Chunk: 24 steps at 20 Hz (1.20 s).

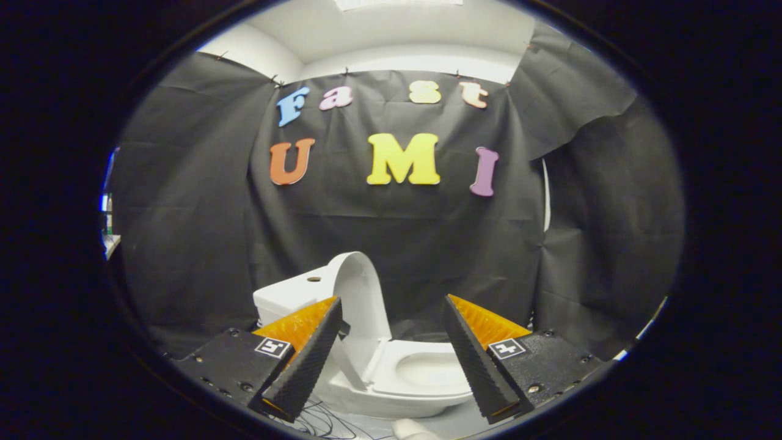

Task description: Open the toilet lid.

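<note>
- Two fingers [317, 360] of my gripper [393, 304] fill the foreground, spread wide apart with nothing held between them.
- Each finger carries a ribbed pad on its inner face, and a small square marker [272, 347] sits on the block behind each one.
- Between and just beyond the fingertips, I see a small white toilet [391, 385] standing in front of the booth's black cloth wall [201, 244].
- Its lid [360, 293] stands raised, close to upright and leaning back toward the tank [293, 293], which lies behind my left finger.
- The lid's lower edge is hidden by that left finger, so I cannot tell from here whether it touches the tank.
- Open to view between the fingers are the seat [421, 354] and the pale bowl [431, 373] inside it; my right finger covers the seat's far side.
- On top of the tank I make out a small round hole or button [314, 279]; which it is I cannot say.
- Neither finger touches the lid or the seat; both stand nearer the camera than the toilet.
- Thin dark wires [324, 421] lie tangled on the pale floor just below the toilet's base, under my left finger.
- Above the cloth, a white ceiling [391, 30] and a strip of white wall show.
- Wrinkles and folds run down the cloth on both sides of the toilet.
</note>
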{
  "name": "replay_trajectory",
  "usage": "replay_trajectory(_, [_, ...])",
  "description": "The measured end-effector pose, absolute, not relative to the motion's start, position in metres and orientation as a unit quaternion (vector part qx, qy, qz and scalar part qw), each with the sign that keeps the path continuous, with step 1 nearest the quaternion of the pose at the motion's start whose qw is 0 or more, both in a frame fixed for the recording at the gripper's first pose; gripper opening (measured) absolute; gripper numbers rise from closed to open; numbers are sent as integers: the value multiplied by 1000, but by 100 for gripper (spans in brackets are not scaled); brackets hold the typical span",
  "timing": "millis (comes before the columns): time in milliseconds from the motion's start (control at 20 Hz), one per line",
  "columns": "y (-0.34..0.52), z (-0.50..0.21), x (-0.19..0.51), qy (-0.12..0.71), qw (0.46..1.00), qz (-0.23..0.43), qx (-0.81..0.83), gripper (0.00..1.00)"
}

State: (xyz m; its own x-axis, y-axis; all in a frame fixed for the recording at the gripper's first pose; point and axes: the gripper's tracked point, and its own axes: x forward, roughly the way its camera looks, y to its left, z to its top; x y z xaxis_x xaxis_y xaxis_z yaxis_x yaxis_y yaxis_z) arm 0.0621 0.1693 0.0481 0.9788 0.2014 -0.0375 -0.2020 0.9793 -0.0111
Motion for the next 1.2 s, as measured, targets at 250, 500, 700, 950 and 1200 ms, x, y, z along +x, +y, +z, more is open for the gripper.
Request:
replay_trajectory(250, [90,39,42,24,998,51,4,100])
replay_trajectory(500, [22,4,12,47,999,2,14,100])
replay_trajectory(700, [-5,-14,-3,57,998,-18,-8,100])
replay_trajectory(950, [-17,-14,-10,64,998,-28,5,100])
replay_trajectory(1200, [-9,-6,-12,58,998,-22,3,100])
